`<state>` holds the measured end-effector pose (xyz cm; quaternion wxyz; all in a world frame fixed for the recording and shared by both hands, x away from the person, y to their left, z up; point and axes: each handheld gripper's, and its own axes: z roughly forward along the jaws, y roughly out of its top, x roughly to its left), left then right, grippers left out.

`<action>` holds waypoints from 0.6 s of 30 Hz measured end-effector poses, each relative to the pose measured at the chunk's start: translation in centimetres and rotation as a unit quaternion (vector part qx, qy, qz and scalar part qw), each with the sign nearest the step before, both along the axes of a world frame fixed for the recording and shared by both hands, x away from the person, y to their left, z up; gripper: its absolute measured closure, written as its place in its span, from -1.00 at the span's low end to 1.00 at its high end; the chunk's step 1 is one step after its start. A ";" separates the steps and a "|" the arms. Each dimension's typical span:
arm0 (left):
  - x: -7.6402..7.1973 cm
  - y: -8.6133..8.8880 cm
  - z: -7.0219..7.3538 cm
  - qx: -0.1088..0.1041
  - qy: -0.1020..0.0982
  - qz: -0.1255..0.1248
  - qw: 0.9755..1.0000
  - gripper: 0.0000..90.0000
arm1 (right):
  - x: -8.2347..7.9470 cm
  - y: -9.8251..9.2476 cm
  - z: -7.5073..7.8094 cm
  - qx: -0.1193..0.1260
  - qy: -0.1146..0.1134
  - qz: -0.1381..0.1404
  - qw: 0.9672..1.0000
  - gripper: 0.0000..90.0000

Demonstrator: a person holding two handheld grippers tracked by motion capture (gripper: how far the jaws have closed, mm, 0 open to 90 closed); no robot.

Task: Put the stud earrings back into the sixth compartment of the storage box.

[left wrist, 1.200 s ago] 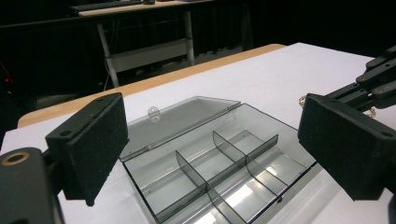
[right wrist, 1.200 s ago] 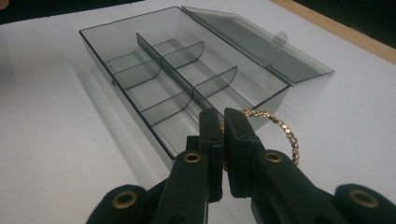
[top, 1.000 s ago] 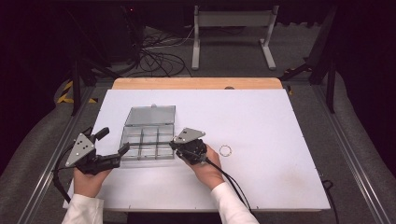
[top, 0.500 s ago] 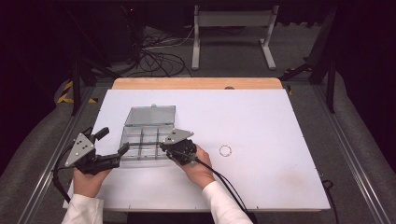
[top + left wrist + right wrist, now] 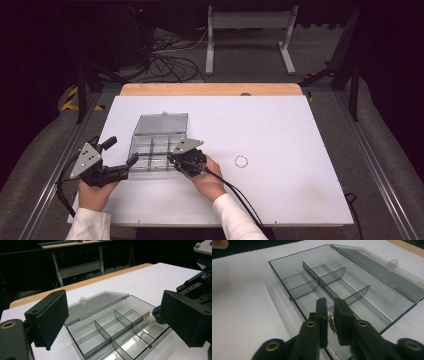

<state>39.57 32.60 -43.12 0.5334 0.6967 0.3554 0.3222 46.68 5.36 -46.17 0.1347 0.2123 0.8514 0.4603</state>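
Smoked clear plastic forms the compartment box [image 5: 156, 145], which is seen lying with its lid open flat on the white table [image 5: 280, 130], between the two grippers. A small gold twisted ring [image 5: 332, 321] is pinched between the nearly closed jaws of the right gripper [image 5: 331, 315], held over the box's near right compartment. The left gripper [image 5: 112, 315] is held wide apart and empty just beside the box's left edge, while a second ring [image 5: 242, 161] is left on the table to the right.
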 end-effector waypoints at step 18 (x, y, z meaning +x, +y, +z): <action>0.0 0.0 -0.1 0.003 0.001 -0.001 1.000 -0.80 | -0.1 -3.1 1.0 0.035 -0.017 -0.028 0.999 -0.24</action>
